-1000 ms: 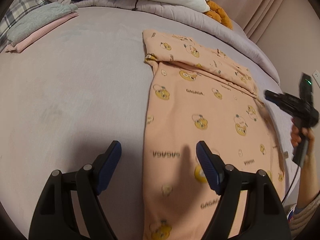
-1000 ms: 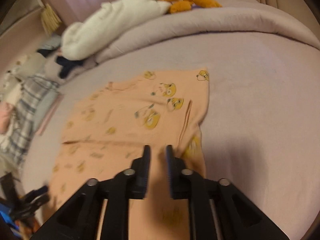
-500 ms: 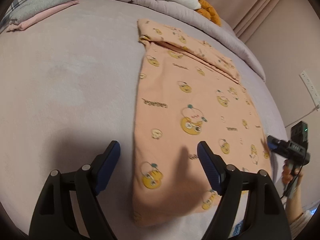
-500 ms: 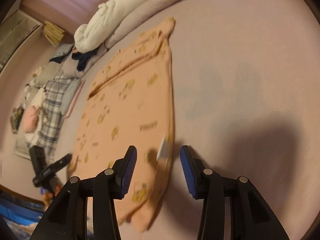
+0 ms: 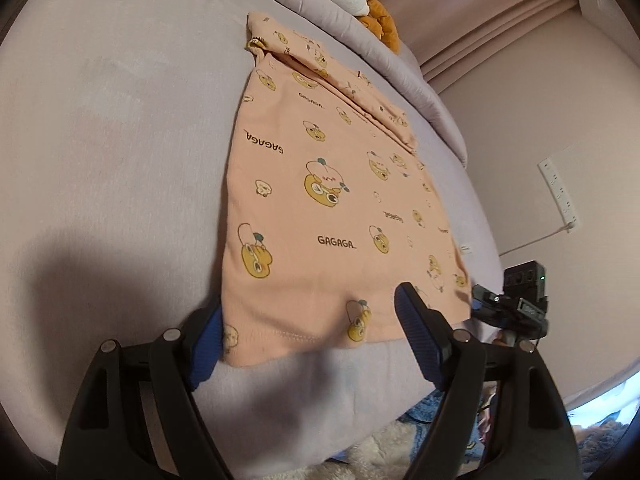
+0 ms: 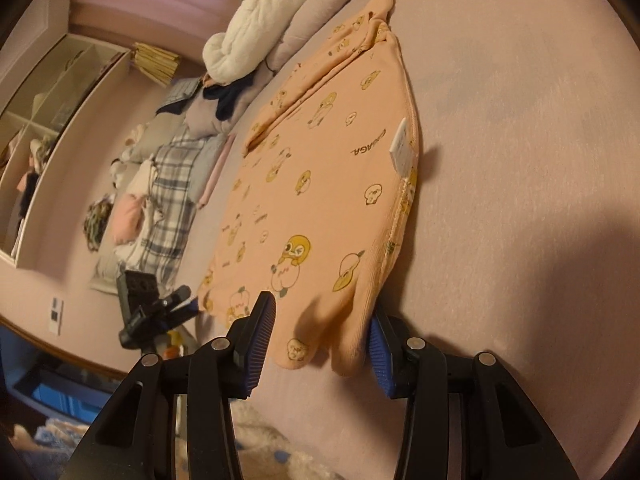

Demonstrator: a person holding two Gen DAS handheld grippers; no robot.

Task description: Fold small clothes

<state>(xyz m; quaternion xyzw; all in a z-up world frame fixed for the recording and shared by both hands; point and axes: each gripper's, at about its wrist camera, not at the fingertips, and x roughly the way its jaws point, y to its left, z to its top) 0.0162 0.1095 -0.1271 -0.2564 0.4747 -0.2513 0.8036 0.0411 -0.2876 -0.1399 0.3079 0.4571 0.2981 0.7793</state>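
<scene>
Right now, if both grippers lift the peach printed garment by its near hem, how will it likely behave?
The peach garment is thin, soft fabric lying flat, so it would probably sag and drape between the left gripper and right gripper. The folded far part may well slip open. It looks light.

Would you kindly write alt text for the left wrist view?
A peach cartoon-print garment lies flat on a lilac bed, its near hem between the open blue-padded fingers of the left gripper. The right gripper waits at the garment's right corner.
</scene>
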